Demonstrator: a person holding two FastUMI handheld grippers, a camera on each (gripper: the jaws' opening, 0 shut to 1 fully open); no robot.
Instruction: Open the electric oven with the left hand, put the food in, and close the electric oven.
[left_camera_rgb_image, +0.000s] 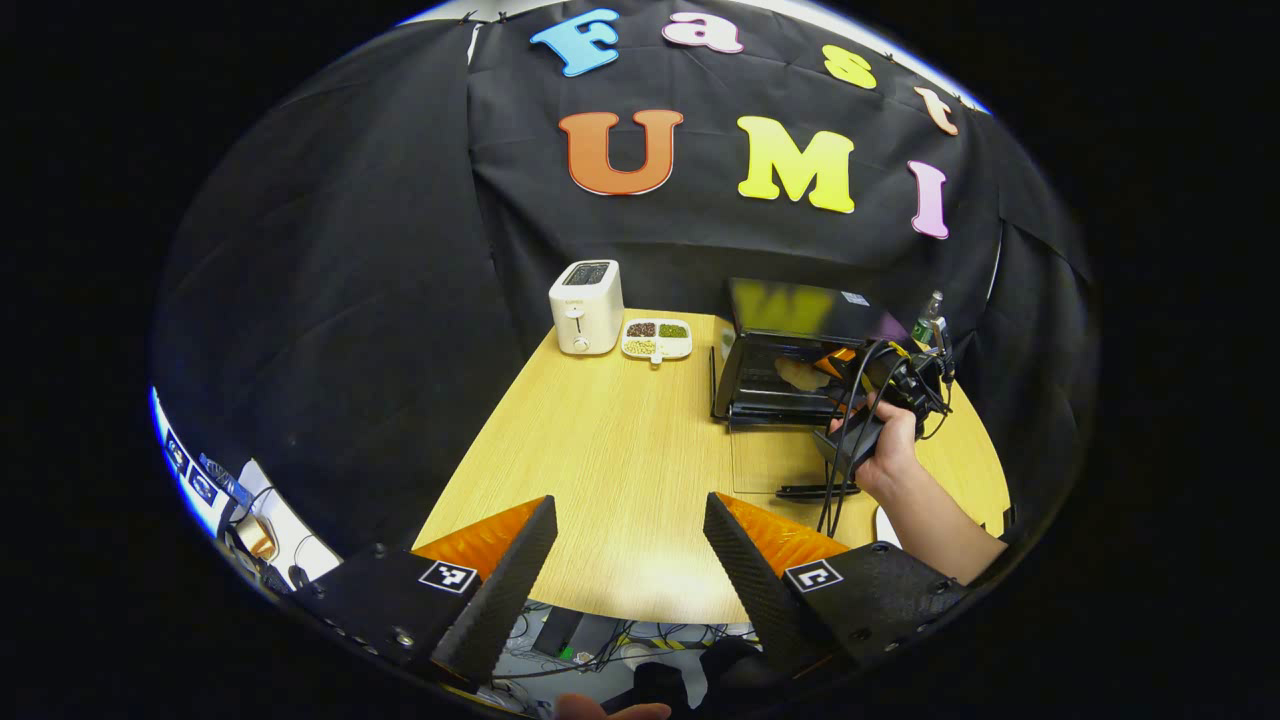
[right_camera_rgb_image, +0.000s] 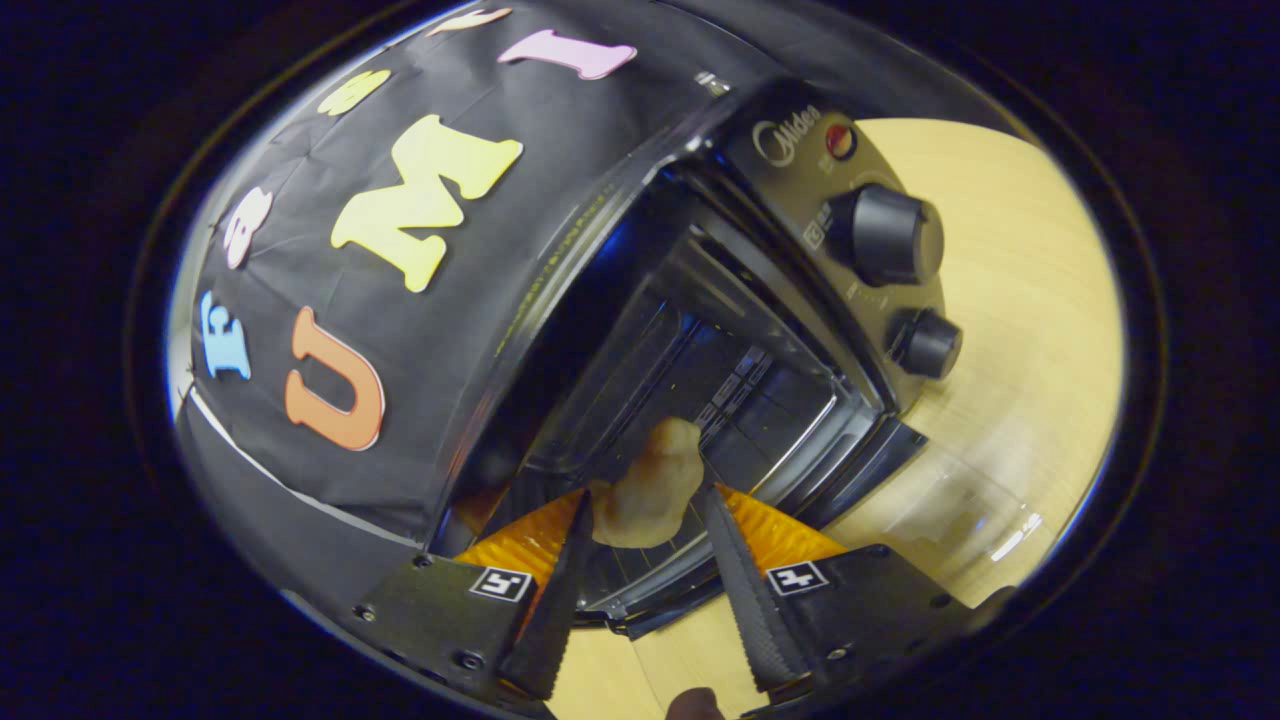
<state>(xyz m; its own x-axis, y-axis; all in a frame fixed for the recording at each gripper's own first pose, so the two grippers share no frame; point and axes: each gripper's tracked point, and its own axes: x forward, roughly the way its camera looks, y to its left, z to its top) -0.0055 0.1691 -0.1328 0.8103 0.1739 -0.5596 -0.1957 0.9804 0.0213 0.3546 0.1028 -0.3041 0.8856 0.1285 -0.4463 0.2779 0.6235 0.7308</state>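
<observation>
Left gripper view looks down the length of the wooden bench (left_camera_rgb_image: 620, 450), and the left gripper (left_camera_rgb_image: 630, 520) just hangs over the near edge with its fingers spread wide apart, nothing between them. Way down at the far edge there's a white toaster (left_camera_rgb_image: 586, 306) and, right beside it, a little divided dish (left_camera_rgb_image: 657, 338) with some brown, green and pale bits in its sections. Toward the far right corner sits the electric oven (left_camera_rgb_image: 790, 345) with its door (left_camera_rgb_image: 775, 398) dropped open and lying flat toward the near side. A hand (left_camera_rgb_image: 888, 450) is holding the right gripper (left_camera_rgb_image: 850, 372) up at the oven's mouth, cables trailing off it, and you can make out a pale lump of food just inside the opening. Right gripper view is tilted hard, so everything leans — the right gripper (right_camera_rgb_image: 640, 515) is clamped on the food (right_camera_rgb_image: 645, 485), a pale, browned doughy piece, with both fingers pressing its sides. The food sits in the oven opening, above the wire rack (right_camera_rgb_image: 640, 570) — can't tell if it's touching the rack or not. The oven (right_camera_rgb_image: 700, 330) cavity gapes behind it, and the control panel with two dark knobs (right_camera_rgb_image: 885, 235) and a small red light (right_camera_rgb_image: 840, 141) runs along one side.
</observation>
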